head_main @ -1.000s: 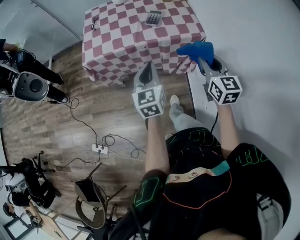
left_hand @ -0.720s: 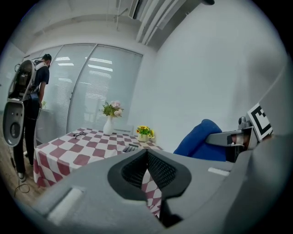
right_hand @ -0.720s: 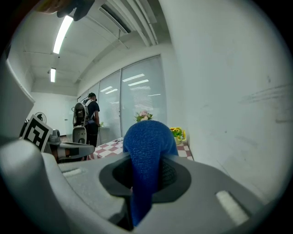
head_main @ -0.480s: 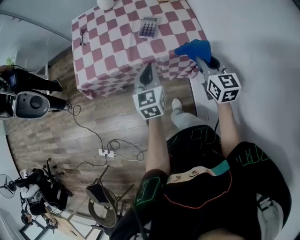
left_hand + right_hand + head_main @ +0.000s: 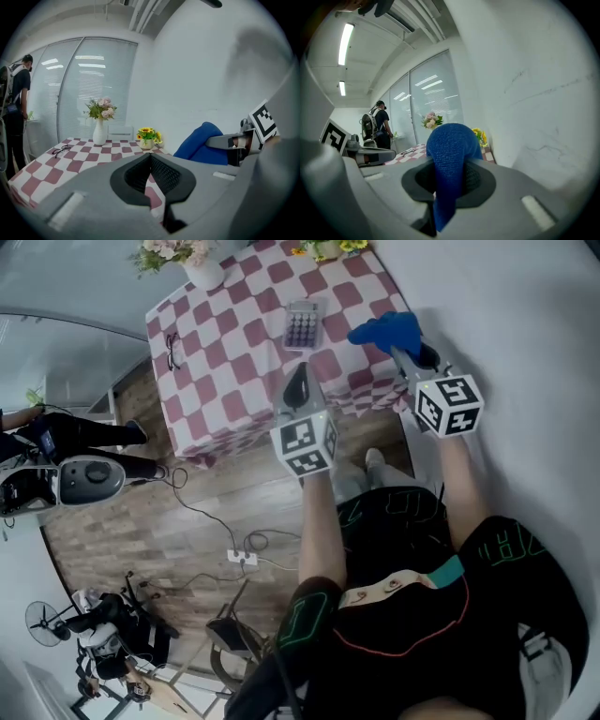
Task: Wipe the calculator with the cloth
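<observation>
Head view. We are listing a table (image 5: 220,381) under a red-and-white checked covering. The calculator (image 5: 302,326) is lying flat on it, near the edge closest to us. A pair of glasses (image 5: 172,349) is lying toward the table's left side, and a white vase of flowers (image 5: 202,273) is standing at the far corner. The left gripper (image 5: 298,373) is hovering just short of the calculator, above the table's near edge and not touching it. The right gripper (image 5: 401,354) is hanging off the table's right corner with the blue cloth (image 5: 386,331) bunched at its tip, near the calculator but apart from it. A power strip (image 5: 243,558) is lying on the wooden floor (image 5: 187,512).

Left gripper view. We are recording the jaws pressed together, with nothing between them. Beyond them the checked table is showing with the glasses, the vase and a small pot of sunflowers (image 5: 148,137). The calculator is not showing here. The cloth and the right gripper are entering from the right. A person (image 5: 18,93) is standing at the far left.

Right gripper view. We are recording the jaws pinching the cloth, which is rising above them in a rounded fold and hanging down between them. The left gripper is showing at the left.
</observation>
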### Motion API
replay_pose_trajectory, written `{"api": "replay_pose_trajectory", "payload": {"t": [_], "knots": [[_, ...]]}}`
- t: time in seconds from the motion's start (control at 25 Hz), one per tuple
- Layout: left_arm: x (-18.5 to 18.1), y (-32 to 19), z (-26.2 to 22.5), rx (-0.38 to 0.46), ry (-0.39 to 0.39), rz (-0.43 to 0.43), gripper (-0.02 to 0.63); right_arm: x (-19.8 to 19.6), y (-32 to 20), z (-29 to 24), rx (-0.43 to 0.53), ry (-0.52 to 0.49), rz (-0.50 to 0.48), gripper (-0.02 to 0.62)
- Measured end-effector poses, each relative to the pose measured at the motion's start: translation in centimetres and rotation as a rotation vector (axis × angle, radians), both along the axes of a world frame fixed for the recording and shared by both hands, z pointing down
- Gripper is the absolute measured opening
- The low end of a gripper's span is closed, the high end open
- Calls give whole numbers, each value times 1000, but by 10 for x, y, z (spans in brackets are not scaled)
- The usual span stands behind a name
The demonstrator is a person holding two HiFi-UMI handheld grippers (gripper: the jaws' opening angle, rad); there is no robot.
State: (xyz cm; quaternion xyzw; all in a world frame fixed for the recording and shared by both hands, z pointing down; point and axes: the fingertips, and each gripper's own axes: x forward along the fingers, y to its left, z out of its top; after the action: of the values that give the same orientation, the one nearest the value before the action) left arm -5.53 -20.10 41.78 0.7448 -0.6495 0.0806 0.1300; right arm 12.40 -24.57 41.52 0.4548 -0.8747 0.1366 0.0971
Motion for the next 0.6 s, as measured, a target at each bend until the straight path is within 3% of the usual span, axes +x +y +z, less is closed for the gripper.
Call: {"api": "replay_pose_trajectory", "payload": {"t": [0.6], "knots": [[-64,-83,39,-118,62,-8,11,-46,-102,14,-39,125,56,69]]}}
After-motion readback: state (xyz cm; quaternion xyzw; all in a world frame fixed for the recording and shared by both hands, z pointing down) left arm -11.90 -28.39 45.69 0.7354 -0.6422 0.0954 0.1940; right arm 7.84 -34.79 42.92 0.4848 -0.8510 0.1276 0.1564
